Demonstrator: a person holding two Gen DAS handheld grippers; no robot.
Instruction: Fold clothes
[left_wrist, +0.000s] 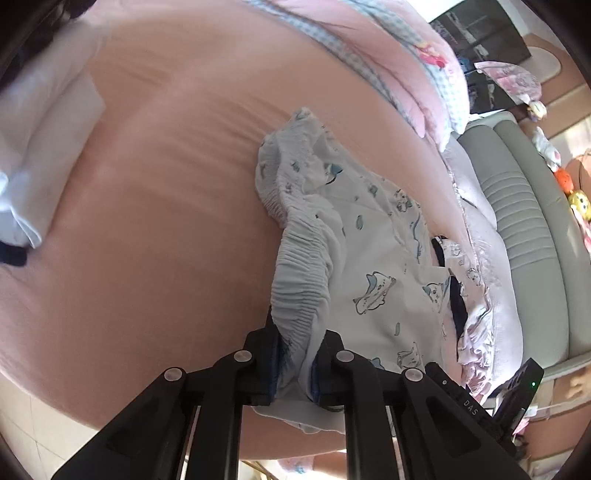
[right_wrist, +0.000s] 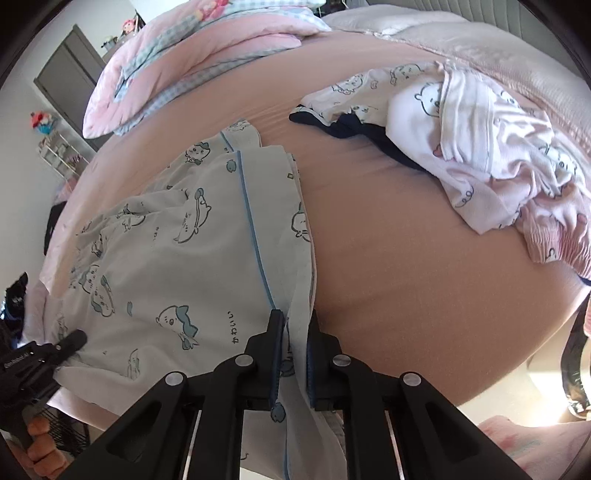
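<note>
Pinching pyjama bottoms at waistband and hem near bed edge, both grippers risk cloth slipping if tugged unevenly

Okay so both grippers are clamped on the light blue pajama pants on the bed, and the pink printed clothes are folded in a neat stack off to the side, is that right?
Not quite. Both the left gripper and right gripper do clamp the light blue pajama pants, but the pink printed clothes lie in a crumpled heap, not a neat stack. The right wrist view shows this.
</note>
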